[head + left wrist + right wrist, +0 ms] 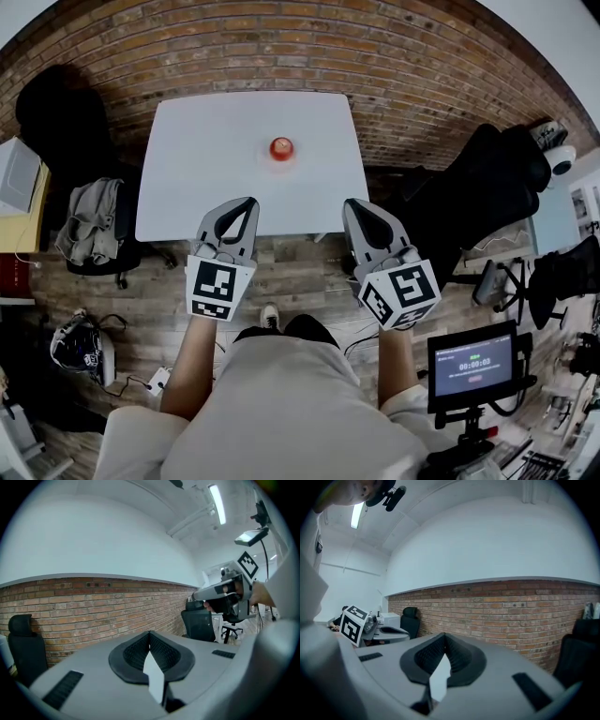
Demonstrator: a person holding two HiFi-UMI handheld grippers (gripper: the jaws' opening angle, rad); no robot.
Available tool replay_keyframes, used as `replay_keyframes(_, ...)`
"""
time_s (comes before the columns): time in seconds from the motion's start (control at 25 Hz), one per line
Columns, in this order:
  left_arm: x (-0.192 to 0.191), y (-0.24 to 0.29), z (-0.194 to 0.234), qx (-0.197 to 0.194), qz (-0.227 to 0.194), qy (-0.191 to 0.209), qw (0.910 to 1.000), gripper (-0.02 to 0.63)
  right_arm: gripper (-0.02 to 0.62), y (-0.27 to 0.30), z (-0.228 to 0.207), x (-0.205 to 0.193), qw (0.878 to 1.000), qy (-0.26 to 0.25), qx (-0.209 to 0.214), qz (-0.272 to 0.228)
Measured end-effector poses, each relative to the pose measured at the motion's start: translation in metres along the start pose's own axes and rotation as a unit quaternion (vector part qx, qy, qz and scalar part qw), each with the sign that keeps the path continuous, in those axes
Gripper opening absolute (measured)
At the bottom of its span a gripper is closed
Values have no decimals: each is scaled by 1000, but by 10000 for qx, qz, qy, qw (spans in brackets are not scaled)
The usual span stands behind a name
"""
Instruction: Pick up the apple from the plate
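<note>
A red apple (281, 148) sits on a pale plate (263, 157) near the middle of a white table (197, 187) in the head view. Both grippers hover side by side over the table's near edge, well short of the apple. My left gripper (250, 201) is shut with nothing in it, its jaws meeting at the tips (150, 633). My right gripper (350, 202) is shut and empty too (443, 634). Each gripper view looks over the table at the brick wall, so neither shows the apple. The right gripper (220, 590) shows in the left gripper view.
A brick wall (281, 47) stands behind the table. A chair draped with grey clothing (89, 225) is at the left and a black office chair (487, 178) at the right. A helmet (80, 347) lies on the wooden floor. A small monitor (472, 364) stands at the lower right.
</note>
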State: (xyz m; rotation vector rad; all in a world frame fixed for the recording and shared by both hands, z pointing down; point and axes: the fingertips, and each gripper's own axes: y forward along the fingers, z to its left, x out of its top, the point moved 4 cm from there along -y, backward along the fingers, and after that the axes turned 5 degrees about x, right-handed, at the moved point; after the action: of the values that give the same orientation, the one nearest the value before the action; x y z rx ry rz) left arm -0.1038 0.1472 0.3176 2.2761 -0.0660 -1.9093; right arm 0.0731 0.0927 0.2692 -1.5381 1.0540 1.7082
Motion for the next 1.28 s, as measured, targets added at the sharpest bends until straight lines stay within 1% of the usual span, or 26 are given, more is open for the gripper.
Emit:
replay_keyframes(0.24, -2, 0, 0, -23, 45, 7, 10000, 6, 2, 4, -2, -2, 10000, 60, -9, 5)
replay_keyframes(0.36, -3, -2, 2, 40, 79, -33, 10000, 6, 2, 7, -1, 0, 10000, 32, 17, -34)
replay_keyframes(0.52, 1, 12, 5, 147, 110, 4, 9998, 6, 2, 19, -18, 2, 9999, 8, 87, -78)
replay_keyframes(0.68, 5, 15, 9, 236, 198, 46, 9995, 6, 2, 28, -22, 6, 9997, 19, 225, -121)
replay_keyframes(1.04, 6, 64, -1, 285, 614, 196, 9975, 6, 2, 46, -67, 4, 9988, 131, 436, -167)
replay_keyframes(1.28, 8, 88, -8, 388, 750, 271, 9961, 8, 2, 46, -86, -6, 9975, 281, 635, -116)
